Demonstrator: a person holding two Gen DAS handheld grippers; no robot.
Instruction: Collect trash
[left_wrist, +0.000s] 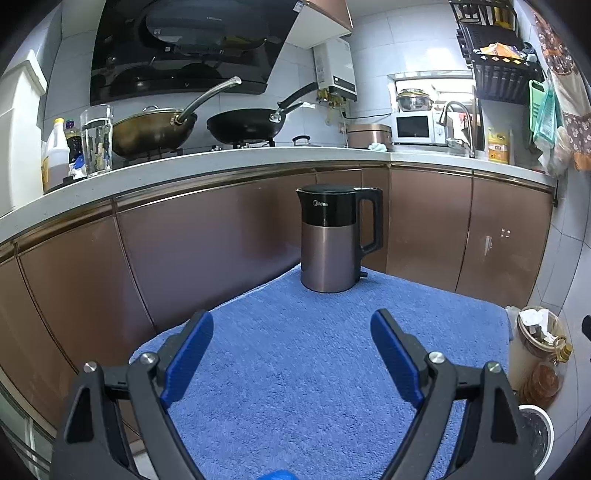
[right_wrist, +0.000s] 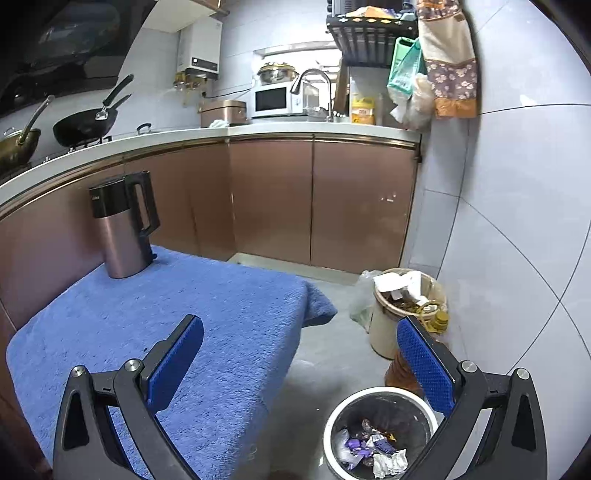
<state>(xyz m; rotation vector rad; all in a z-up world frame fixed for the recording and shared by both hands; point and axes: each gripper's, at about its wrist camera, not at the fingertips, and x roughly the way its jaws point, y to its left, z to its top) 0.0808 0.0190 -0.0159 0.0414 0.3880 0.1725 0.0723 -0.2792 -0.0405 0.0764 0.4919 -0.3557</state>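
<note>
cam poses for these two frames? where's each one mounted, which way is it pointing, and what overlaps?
Left wrist: sits on the left gripper, looks level across the blue towel at the kettle and stove counter; both open fingers show.
Right wrist: sits on the right gripper, looks over the towel's right edge, down toward the small bin of wrappers; both open fingers show.
Shared: kettle, towel, black pan, microwave, small bin, tan floor bin.

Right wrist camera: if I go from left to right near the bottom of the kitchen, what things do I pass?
Kettle → blue towel → white-rimmed trash bin with wrappers inside → beige bin stuffed with paper.
</note>
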